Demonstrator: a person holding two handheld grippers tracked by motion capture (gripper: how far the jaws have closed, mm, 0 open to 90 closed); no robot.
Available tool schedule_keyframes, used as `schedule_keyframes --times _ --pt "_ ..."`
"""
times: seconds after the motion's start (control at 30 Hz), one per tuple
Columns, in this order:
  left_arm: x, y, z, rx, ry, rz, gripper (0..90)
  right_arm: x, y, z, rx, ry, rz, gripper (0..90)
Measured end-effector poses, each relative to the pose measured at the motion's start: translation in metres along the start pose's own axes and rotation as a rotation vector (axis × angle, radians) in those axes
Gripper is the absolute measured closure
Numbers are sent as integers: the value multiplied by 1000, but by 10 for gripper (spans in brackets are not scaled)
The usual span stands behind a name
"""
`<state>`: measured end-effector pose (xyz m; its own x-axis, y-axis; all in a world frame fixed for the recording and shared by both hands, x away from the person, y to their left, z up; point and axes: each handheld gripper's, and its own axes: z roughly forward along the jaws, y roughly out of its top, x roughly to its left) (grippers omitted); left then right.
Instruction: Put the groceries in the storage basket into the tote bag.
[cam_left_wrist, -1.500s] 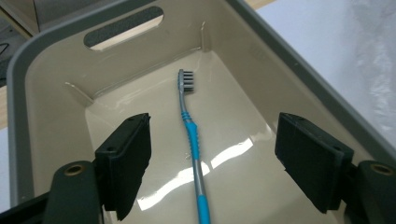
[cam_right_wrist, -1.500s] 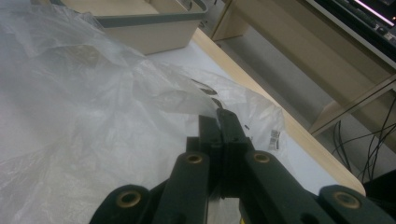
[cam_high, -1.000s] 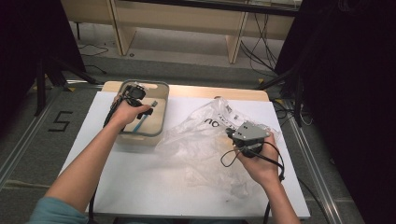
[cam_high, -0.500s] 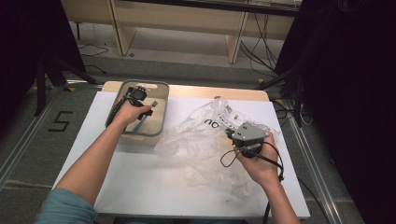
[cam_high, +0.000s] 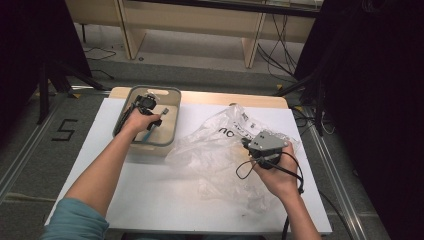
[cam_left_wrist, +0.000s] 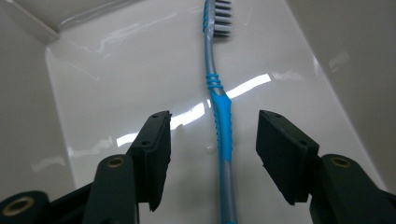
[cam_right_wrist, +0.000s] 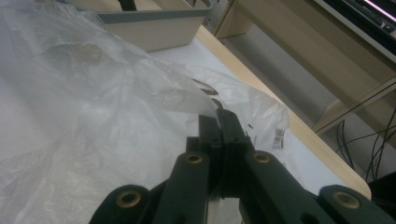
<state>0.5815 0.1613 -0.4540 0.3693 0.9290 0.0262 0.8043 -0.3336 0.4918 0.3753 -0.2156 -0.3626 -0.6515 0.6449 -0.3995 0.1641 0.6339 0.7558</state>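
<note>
Lengthwise between closing left tool (cam_left_wrist: 212, 154) pads: toothbrush (cam_left_wrist: 219, 116), untouched, bristles pointing away; right tool (cam_right_wrist: 218, 128) pinches bag (cam_right_wrist: 93, 116).

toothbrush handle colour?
The toothbrush has a blue grip on a silver-grey handle; it shows best in the left gripper view.

Blue-and-grey toothbrush (cam_left_wrist: 219, 116) lying flat in beige bin (cam_high: 170, 132), crumpled clear plastic bag (cam_high: 210, 150) on white table

i see a white tabletop (cam_high: 165, 195) with a wooden edge (cam_high: 235, 98) at its far side. beyond it stands a wooden shelf (cam_high: 200, 20), with cables (cam_high: 280, 57) on the floor (cam_high: 30, 145). a black "5" (cam_high: 65, 129) marks the floor at left.
</note>
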Motion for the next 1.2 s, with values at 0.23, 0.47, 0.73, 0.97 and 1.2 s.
schedule_keyframes --times 0.23,0.47,0.73,0.97,1.2 --pt "-2 -1 5 18 -22 1 489 0 -1 0 2 0 1 900" --pt "-3 -1 6 29 -33 7 533 0 -1 0 3 0 3 900" --pt "-2 -1 8 38 -41 2 597 -1 -1 0 3 2 5 900" --pt "-2 -1 8 40 -42 1 660 0 -1 1 6 3 6 900" --pt "-1 -1 7 42 -39 -9 695 0 -1 1 4 3 4 900"
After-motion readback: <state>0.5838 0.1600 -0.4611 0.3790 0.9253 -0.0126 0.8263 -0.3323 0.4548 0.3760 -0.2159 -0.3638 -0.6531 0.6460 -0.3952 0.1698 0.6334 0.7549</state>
